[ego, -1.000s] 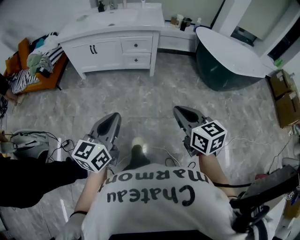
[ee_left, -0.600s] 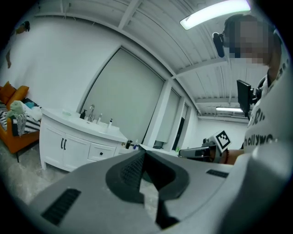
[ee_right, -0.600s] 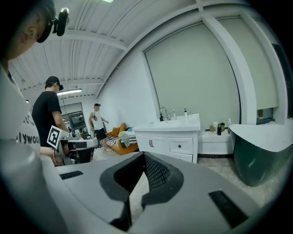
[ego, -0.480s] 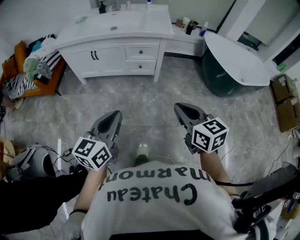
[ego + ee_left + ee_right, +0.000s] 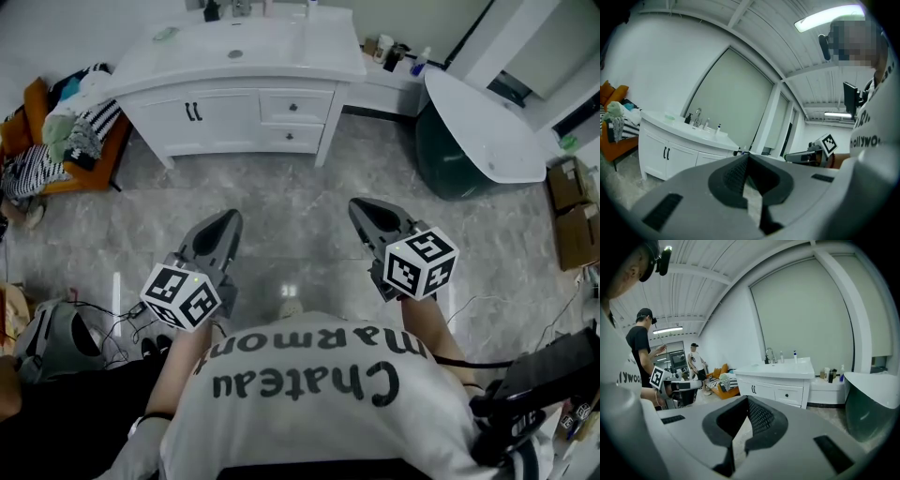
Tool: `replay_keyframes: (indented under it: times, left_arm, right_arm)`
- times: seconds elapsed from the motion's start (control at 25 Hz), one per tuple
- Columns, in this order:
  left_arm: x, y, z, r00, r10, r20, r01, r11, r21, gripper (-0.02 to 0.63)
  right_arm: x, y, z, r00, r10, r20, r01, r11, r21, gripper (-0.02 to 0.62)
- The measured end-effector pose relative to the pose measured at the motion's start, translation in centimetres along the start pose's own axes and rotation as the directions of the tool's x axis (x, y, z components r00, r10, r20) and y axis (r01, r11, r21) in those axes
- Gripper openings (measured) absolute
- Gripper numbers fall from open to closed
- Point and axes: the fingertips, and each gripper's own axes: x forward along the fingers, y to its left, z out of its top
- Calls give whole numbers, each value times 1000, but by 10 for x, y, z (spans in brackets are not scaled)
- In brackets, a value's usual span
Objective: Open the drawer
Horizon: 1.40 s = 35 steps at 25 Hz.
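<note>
Well, left gripper (image 5: 225, 221) and right gripper (image 5: 364, 209) both have jaws closed and empty, well short of the drawer (image 5: 279, 105) in the vanity (image 5: 234, 64) ahead, so approach, open the right jaws, centre on the knob (image 5: 294, 107), pull straight.

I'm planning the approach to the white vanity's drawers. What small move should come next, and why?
Probably step closer, aiming the right claw at the upper drawer: the vanity stands well across the floor, and this claw and the left claw are shut, empty.
</note>
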Motion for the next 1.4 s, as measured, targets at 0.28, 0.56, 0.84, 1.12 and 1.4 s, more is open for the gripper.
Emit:
replay_keyframes:
  times: [0.28, 0.56, 0.84, 1.12, 1.4]
  left_arm:
    - [14, 20, 13, 1000, 20, 17, -20, 1000, -22, 8]
    - [35, 34, 19, 1000, 18, -5, -17, 1000, 8, 8]
    - [85, 63, 23, 1000, 4, -25, -3, 999, 41, 8]
    - [144, 111, 28, 997, 71, -11, -71, 997, 43, 8]
    - [192, 164, 30, 989, 145, 38, -143, 988, -51, 8]
  right_arm:
    - [20, -11, 15, 1000, -8, 14, 8, 1000, -2, 9]
    - [53, -28, 23, 1000, 2, -8, -2, 1000, 3, 9]
    - [105, -58, 36, 999, 24, -30, -25, 999, -23, 9]
    - [184, -106, 51, 994, 91, -58, -90, 996, 24, 9]
    - [270, -154, 68, 992, 105, -75, -103, 994, 39, 9]
